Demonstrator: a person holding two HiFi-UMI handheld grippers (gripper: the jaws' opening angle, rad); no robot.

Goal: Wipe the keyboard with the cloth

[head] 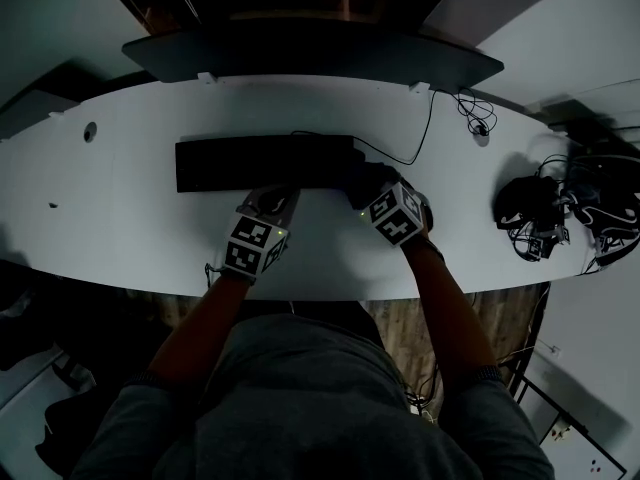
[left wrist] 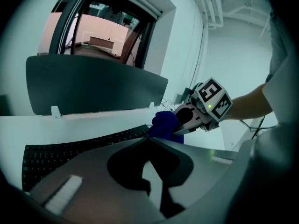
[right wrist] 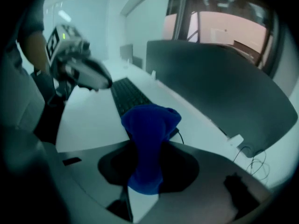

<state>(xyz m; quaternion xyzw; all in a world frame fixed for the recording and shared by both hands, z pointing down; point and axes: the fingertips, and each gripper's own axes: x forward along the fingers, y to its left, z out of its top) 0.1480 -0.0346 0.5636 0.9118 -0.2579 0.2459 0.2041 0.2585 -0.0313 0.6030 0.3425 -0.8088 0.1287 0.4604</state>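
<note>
1. A black, flat, rectangular keyboard (head: 265,163) is laid lengthwise on the white counter (head: 130,118), with its thin cable (head: 400,158) trailing off from the far right corner.
2. A deep-blue soft cloth (right wrist: 149,125) is bunched into a crumpled wad and pinched between the closed jaws of the right hand-held gripper (right wrist: 148,148). Its loose front end is held at the keyboard's right end. Whether the keys are touched cannot be told.

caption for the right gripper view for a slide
Right gripper shut on a blue cloth at the near end of the black keyboard, left gripper beyond.
</note>
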